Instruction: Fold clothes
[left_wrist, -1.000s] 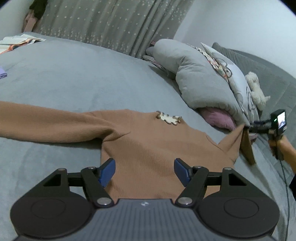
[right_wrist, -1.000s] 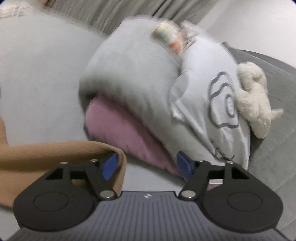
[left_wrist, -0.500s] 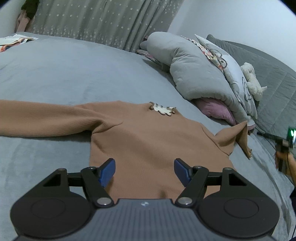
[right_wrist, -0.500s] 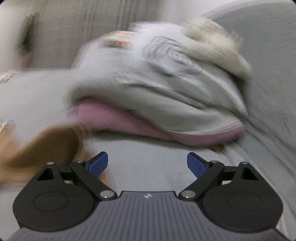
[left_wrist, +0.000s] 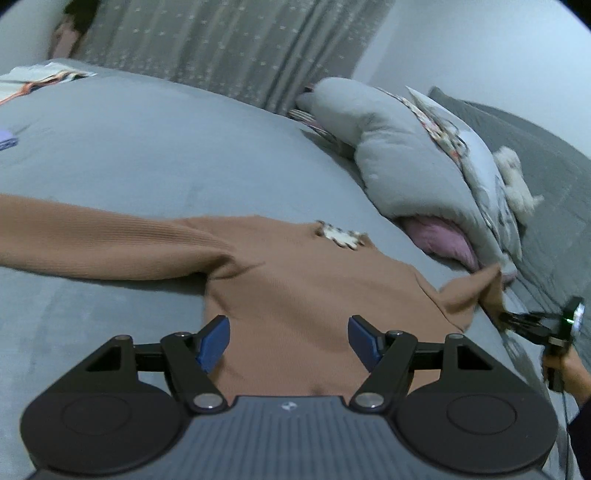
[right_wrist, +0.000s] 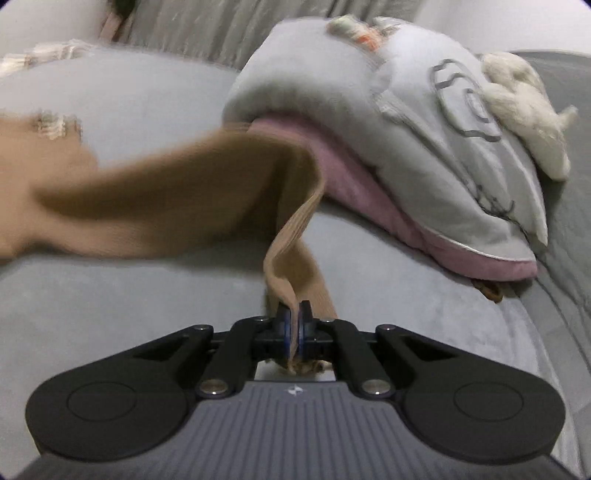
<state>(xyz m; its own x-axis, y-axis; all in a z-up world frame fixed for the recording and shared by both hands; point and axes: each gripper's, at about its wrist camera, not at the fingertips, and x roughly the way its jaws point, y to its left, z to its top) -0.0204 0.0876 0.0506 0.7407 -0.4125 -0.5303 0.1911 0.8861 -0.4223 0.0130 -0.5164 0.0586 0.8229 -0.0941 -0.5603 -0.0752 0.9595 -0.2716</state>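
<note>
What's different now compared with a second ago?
The right gripper, open and empty half a second ago, has just closed on the brown sweater's sleeve end near the pillows. The left gripper stays open above the sweater's body, which still lies flat on the bed.
</note>
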